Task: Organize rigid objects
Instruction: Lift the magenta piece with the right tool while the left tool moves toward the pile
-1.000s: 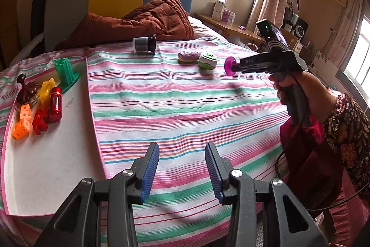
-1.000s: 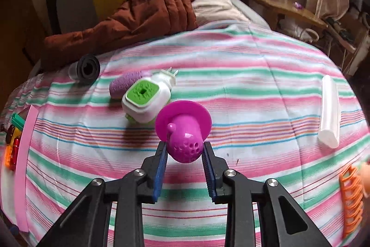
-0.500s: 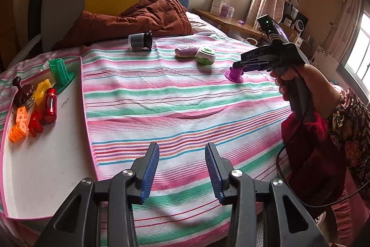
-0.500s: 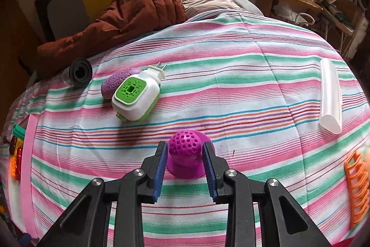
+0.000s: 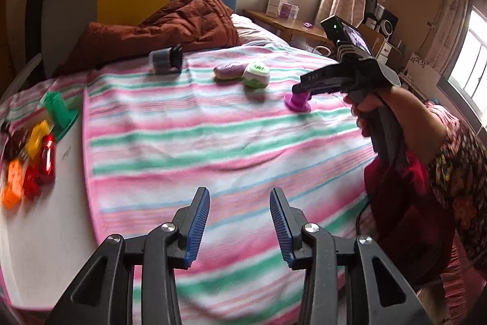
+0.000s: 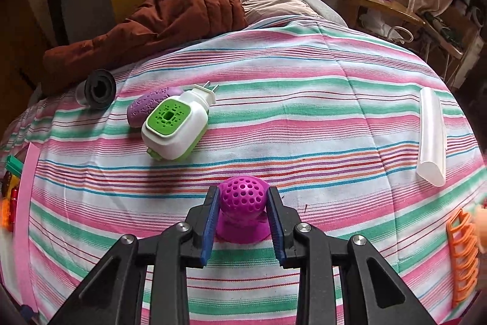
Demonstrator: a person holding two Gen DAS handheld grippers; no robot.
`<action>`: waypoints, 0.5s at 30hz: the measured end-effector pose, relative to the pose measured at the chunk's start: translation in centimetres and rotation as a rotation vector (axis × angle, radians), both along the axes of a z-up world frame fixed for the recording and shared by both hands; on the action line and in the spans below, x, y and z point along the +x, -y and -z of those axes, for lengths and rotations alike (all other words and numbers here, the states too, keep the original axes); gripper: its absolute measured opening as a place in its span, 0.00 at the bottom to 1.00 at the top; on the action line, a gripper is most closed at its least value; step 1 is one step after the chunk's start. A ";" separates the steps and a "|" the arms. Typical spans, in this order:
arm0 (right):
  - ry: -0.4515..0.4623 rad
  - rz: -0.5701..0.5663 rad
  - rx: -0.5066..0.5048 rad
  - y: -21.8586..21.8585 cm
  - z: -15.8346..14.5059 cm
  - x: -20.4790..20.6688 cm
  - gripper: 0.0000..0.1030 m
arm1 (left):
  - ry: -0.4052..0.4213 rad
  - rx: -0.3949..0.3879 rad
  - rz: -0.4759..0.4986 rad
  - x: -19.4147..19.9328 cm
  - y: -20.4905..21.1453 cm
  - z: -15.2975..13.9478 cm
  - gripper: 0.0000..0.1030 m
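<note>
While your right gripper [image 6: 243,204] is closing its blue pads against both sides of the magenta perforated strainer [image 6: 243,210], the strainer is sitting flange-down on the striped bedspread [image 6: 304,118], dome pointing up. Taking that strainer as your landmark, the white-and-green plug-in device [image 6: 175,128] is lying beyond it to the left, touching the purple oval piece [image 6: 146,107] behind it. Farther beyond the strainer on the left, a dark cylinder [image 6: 97,89] is lying on its side near the brown quilt [image 6: 170,11]. Well to the strainer's right, a translucent white tube [image 6: 432,136] is resting on the stripes, and an orange slotted piece [image 6: 462,252] is sitting at the nearer right edge.

Your left gripper [image 5: 240,226] is hovering with its jaws wide apart, gripping nothing. Far left of the strainer, the white tray [image 5: 39,233] is carrying a green piece [image 5: 59,111], a yellow one [image 5: 38,137], a red one [image 5: 47,159] and an orange block [image 5: 13,186]; motion blur is making the rest of that cluster hard to identify.
</note>
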State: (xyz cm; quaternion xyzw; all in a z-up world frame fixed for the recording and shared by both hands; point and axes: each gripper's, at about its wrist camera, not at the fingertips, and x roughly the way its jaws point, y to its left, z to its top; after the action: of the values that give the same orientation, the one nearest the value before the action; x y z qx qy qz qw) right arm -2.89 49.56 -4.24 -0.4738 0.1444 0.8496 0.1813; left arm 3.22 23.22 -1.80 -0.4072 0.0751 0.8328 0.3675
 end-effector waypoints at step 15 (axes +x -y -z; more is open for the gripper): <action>0.028 0.134 -0.062 -3.1 0.2 1.4 0.30 | -0.118 -0.100 0.029 -10.1 -15.4 0.5 0.66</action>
State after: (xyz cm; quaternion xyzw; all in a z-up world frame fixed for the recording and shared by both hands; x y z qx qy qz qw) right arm -1.52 52.69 -4.44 -0.4803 0.1994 0.8240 0.2250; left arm -6.86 38.58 -2.27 -0.3742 0.1442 0.8451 0.3536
